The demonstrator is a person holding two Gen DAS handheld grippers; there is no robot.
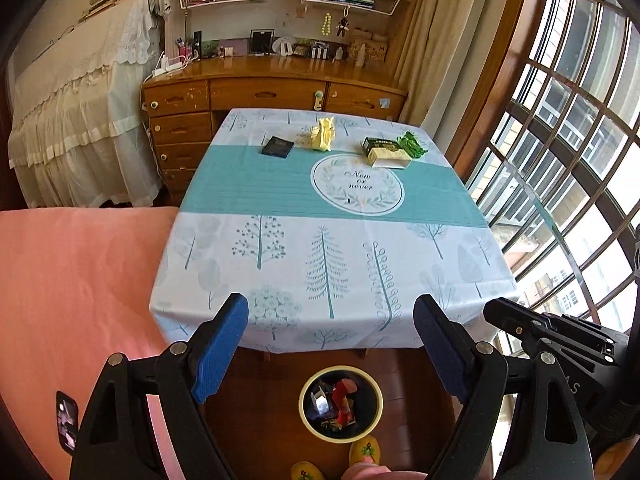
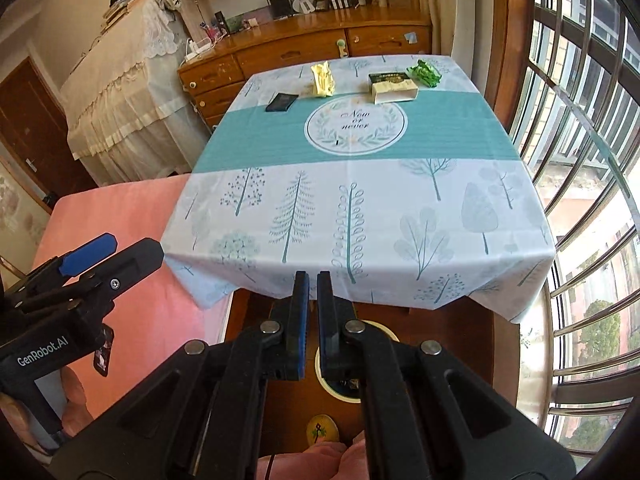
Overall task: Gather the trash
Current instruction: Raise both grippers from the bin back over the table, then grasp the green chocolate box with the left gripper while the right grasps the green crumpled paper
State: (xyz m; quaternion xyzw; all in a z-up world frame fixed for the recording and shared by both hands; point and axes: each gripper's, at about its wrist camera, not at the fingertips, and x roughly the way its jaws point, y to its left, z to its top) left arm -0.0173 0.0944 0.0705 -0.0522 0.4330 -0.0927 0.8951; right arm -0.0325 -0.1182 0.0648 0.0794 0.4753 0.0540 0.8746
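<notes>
— Two blue fingers (image 1: 218, 350) of the left gripper (image 1: 332, 344) are standing far apart in the left wrist view, and nothing is sitting between them. What are they framing?

— They are hanging above the near edge of the table (image 1: 400, 272), touching nothing. Below, on the wooden floor, the yellow-rimmed bin (image 1: 341, 404) is sitting just off that near edge, with wrappers already lying in it. Two yellow slippers (image 1: 365, 450) are showing beside it.

— And the trash on the table?

— It is all lying along the far edge: a dark packet (image 1: 277, 146) toward the far left, a yellow wrapper (image 1: 322, 134) standing crumpled at the middle, then a green box (image 1: 380, 145) touching a pale box (image 1: 390, 157), and a green wrapper (image 1: 412, 144) by the far right corner. The whole near half of the cloth is lying bare, and a pink bed (image 1: 76, 280) is running along the table's left edge.

— Now the right wrist view?

— Here the right gripper (image 2: 313, 286) is holding its jaws nearly together with only a thin gap, gripping nothing, over the near edge again. The bin (image 2: 326, 372) is peeking out beneath its fingers. The left gripper (image 2: 94, 258) is appearing off to the left above the bed (image 2: 140, 240). The window bars (image 2: 580, 160) are crowding close to the table's (image 2: 380, 208) right edge.
</notes>
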